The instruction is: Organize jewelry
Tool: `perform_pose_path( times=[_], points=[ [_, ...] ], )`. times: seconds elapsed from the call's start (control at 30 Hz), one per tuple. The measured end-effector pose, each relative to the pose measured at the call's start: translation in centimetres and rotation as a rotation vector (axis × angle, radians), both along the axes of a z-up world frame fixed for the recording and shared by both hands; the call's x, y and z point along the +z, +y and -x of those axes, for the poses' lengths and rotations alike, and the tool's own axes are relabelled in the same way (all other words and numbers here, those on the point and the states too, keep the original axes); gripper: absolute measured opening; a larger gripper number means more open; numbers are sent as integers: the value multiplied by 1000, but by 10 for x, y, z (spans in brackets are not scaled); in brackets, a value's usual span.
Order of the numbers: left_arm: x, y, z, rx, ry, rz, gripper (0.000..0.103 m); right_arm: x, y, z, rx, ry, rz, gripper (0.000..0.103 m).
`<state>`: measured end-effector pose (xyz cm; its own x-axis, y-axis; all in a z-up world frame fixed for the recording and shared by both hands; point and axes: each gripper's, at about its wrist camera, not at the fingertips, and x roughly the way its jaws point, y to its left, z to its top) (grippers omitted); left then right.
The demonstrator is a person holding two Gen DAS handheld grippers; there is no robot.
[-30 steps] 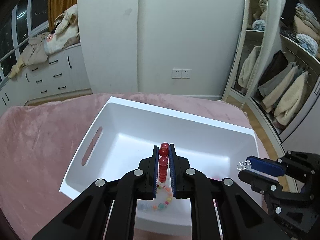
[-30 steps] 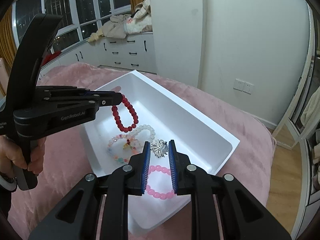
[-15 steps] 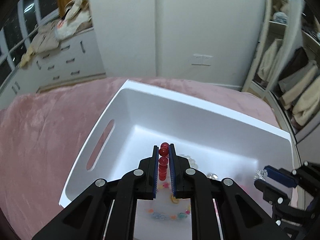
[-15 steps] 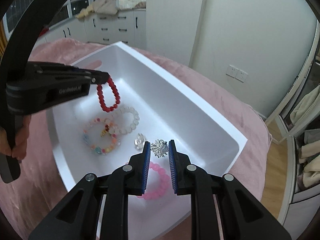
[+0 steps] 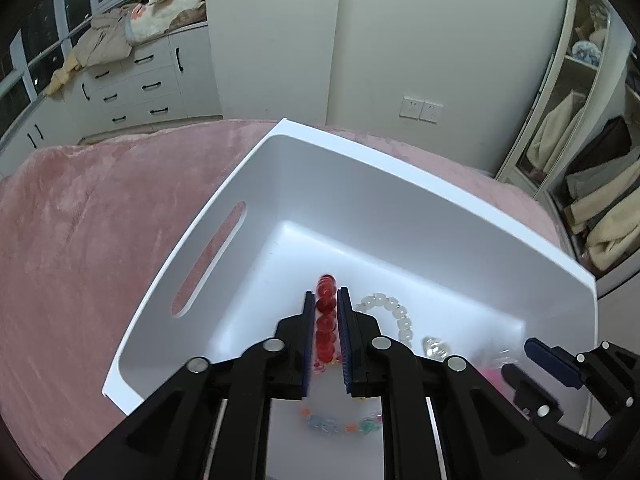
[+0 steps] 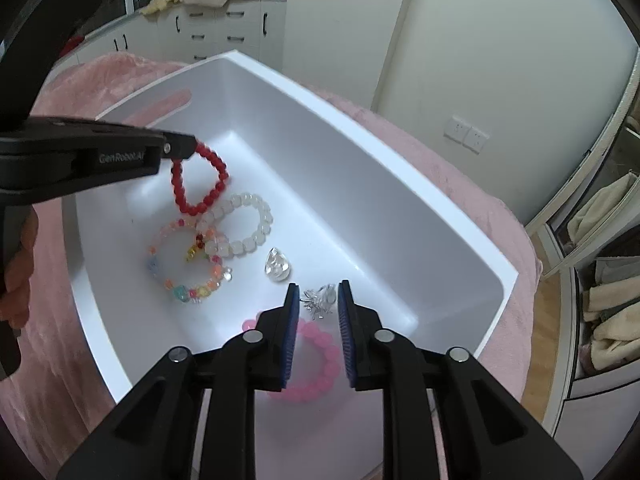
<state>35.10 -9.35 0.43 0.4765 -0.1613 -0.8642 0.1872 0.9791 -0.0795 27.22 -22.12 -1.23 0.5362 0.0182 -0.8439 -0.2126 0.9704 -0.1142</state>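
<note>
**Both grippers letting go over the bin**

Left gripper (image 5: 323,334) has its jaws opening, with the red bead bracelet (image 6: 199,182) between them; from the right wrist view the bracelet hangs from its tip and the lower loop looks to be at the floor of the white bin (image 6: 360,128). I cannot tell whether the pads have cleared the beads. My right gripper (image 6: 316,308) is opening too, and the silver brooch (image 6: 320,301) sits loose in the gap, touching neither pad as far as I can see, low over the bin floor.

As I judge it, the sorting is far along: everything I can see is in or over the bin, and nothing lies on the pink blanket (image 5: 80,240). What is left is to finish both releases and pull out.

My count in the bin: four bracelets, namely red, white bead bracelet (image 6: 244,226), multicolour bracelet (image 6: 188,264) and pink bracelet (image 6: 312,364); one clear crystal drop (image 6: 277,265); one brooch.
</note>
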Motion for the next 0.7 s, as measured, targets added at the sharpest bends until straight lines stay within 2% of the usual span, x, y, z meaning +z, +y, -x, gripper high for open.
perform_pose_path(
  times=[0.03,0.07,0.1,0.23,0.3,0.47,0.57,0.7],
  points=[
    [1,1,0,3,0,2,31,1,1,1,-2,-5,-6,35],
    [4,0,0,7,-6,-2,44,2,3,1,-1,-12,-4,40],
    [7,0,1,8,-15,-3,49,5,4,1,1,-17,-2,41],
    [22,-1,5,2,-62,2,59,19,8,6,8,-74,2,57],
    [33,1,8,7,-96,9,68,28,7,10,4,-108,-14,64],
    [67,6,22,8,-193,33,81,56,4,20,-4,-187,-45,70],
    [87,7,34,-6,-261,20,87,75,0,31,-9,-233,-75,81],
    [115,16,54,6,-357,38,93,104,-2,48,0,-308,-104,82]
  ],
)
